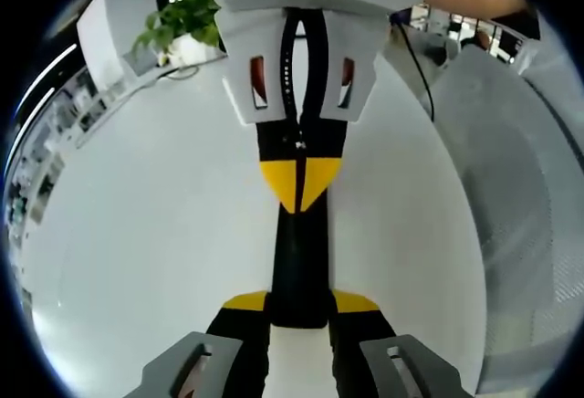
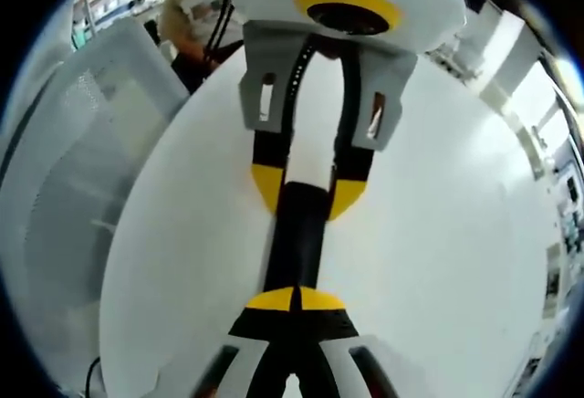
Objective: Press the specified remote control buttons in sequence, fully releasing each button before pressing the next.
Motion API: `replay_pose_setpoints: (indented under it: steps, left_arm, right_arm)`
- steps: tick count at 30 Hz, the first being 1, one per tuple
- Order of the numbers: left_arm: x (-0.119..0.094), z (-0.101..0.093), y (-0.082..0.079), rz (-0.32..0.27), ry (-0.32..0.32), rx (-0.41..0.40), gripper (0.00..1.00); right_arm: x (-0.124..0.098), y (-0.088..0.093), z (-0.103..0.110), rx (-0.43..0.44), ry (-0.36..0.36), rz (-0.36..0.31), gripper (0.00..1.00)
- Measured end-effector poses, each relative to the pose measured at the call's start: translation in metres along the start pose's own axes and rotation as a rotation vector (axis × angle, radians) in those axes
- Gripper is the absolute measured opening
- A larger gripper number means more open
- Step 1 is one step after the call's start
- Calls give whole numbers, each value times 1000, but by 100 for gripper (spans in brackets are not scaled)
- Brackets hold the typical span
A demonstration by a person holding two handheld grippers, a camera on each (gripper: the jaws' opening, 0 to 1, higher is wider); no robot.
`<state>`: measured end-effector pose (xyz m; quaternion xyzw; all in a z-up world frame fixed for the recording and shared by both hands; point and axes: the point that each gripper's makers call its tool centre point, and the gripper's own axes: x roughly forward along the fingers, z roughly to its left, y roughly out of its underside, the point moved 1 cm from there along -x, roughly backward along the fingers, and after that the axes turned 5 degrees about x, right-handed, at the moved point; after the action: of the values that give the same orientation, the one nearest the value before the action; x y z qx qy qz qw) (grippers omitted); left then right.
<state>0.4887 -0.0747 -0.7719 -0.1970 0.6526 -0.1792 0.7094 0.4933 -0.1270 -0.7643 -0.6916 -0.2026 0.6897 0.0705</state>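
Mid-sequence, prob.: L gripper (image 1: pixel 301 305) pinching black remote (image 1: pixel 299 256) at 6 o'clock end over white table (image 1: pixel 137 234), R gripper (image 1: pixel 299 183) tips pressed together, touching remote's 12 o'clock end, looks like a press underway, release + any later btns left, btns unreadable.

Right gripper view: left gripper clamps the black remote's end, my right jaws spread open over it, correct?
No: the right gripper is shut, tips together on the remote control, as the right gripper view shows; the left gripper clamps its end.
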Motion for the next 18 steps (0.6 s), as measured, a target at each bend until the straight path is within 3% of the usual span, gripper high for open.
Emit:
replay_pose_setpoints:
  steps: [18]
  left_arm:
    - [0, -1, -1, 13, 1, 1, 24]
  right_arm:
    - [-1, 0, 1, 9, 36, -38, 0]
